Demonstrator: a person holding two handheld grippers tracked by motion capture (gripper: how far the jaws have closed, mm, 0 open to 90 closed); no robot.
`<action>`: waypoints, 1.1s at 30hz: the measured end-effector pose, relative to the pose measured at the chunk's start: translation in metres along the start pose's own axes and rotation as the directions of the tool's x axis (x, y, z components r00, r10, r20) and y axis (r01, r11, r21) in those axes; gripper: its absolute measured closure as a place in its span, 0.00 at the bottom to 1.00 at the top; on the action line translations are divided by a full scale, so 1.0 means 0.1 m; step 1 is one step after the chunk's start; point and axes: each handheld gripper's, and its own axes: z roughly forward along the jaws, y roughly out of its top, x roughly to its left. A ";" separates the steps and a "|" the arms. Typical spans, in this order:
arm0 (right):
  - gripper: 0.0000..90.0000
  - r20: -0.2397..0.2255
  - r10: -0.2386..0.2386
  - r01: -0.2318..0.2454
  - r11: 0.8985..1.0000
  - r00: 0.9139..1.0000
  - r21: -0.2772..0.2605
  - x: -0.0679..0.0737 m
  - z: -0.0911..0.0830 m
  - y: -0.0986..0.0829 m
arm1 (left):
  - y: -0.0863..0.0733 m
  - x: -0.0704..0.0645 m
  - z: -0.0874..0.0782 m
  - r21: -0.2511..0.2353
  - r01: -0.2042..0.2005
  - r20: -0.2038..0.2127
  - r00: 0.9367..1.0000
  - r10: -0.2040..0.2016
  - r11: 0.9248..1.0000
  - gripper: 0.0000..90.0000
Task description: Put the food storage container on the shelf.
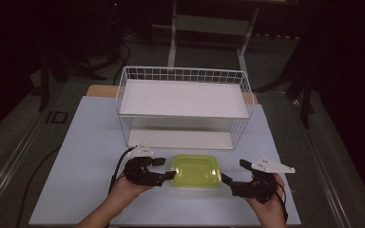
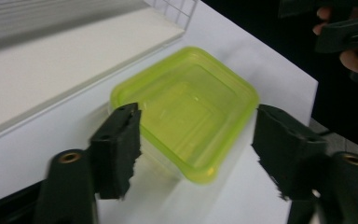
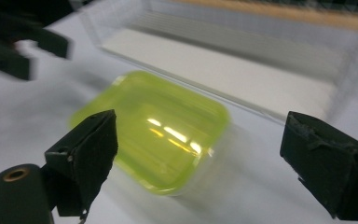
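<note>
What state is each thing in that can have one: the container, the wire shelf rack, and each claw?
Yellow-green container: lid on, flat on the table in front of the rack, ungripped.
Wire shelf rack: upright, both shelves bare.
Left claw: open, jaws beside the container's left edge.
Right claw: open, holding nothing, just right of the container.

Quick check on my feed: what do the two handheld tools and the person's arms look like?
Both are black two-jaw tools. The left tool and right tool each carry a pale three-cornered plate on top and trail a black cable. In the gripper views the jaw pads are black with ragged, worn edges, and a brass-coloured rivet sits at each jaw base. The forearm shows no sleeve.
</note>
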 end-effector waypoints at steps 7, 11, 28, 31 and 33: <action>0.15 -0.044 0.143 -0.138 0.985 0.989 0.107 -0.08 0.20 0.04 | 0.06 0.07 0.13 0.027 0.143 -0.051 0.989 -0.142 0.989 0.34; 0.21 -0.032 0.233 -0.223 0.956 0.972 0.190 -0.12 0.37 0.02 | 0.04 0.11 0.24 0.089 0.245 -0.085 0.968 -0.238 0.966 0.36; 0.72 0.022 0.393 -0.380 0.872 0.919 0.309 -0.19 0.68 -0.12 | -0.13 0.23 0.45 0.161 0.371 -0.093 0.928 -0.360 0.914 0.75; 0.75 0.012 0.414 -0.396 0.861 0.910 0.318 -0.20 0.68 -0.13 | -0.12 0.22 0.46 0.159 0.375 -0.105 0.926 -0.362 0.913 0.76; 0.78 0.021 0.411 -0.395 0.860 0.911 0.323 -0.19 0.67 -0.11 | -0.12 0.21 0.46 0.158 0.381 -0.112 0.923 -0.367 0.911 0.77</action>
